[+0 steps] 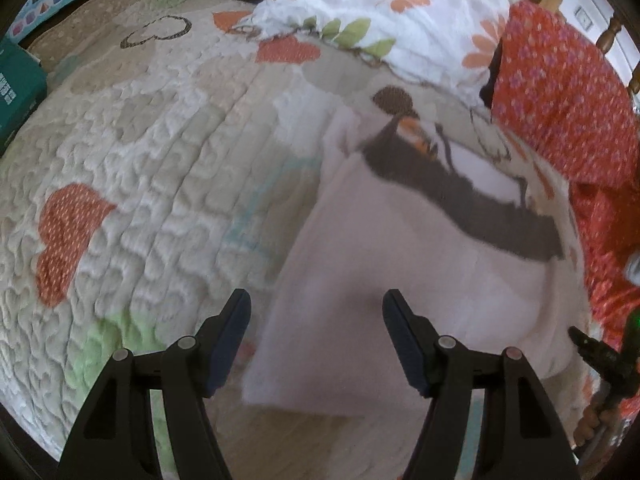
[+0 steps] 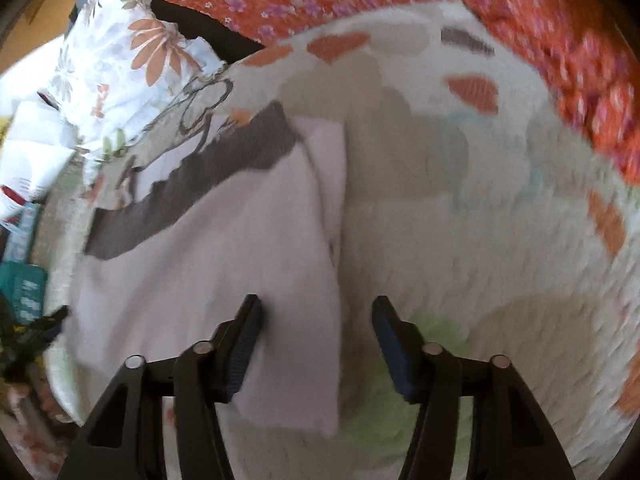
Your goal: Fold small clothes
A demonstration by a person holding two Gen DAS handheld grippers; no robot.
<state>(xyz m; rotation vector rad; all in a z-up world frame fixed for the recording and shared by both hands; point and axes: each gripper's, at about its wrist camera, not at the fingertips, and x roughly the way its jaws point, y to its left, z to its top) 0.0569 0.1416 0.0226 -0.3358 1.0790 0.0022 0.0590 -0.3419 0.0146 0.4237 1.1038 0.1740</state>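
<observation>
The garment (image 1: 400,260) is pale lilac with a dark brown band, the quilt (image 1: 168,184) cream with orange hearts, the cloth (image 1: 560,92) red, pink-flowered.

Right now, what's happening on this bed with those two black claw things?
A person is folding a small pale garment with a dark band on a quilt, holding a claw in each hand. Both claws are open and grip nothing. The left claw is above the garment's near-left edge, and the right claw above its right edge. One side strip already looks folded over. Floral bedding and an orange cloth lie beyond.
</observation>
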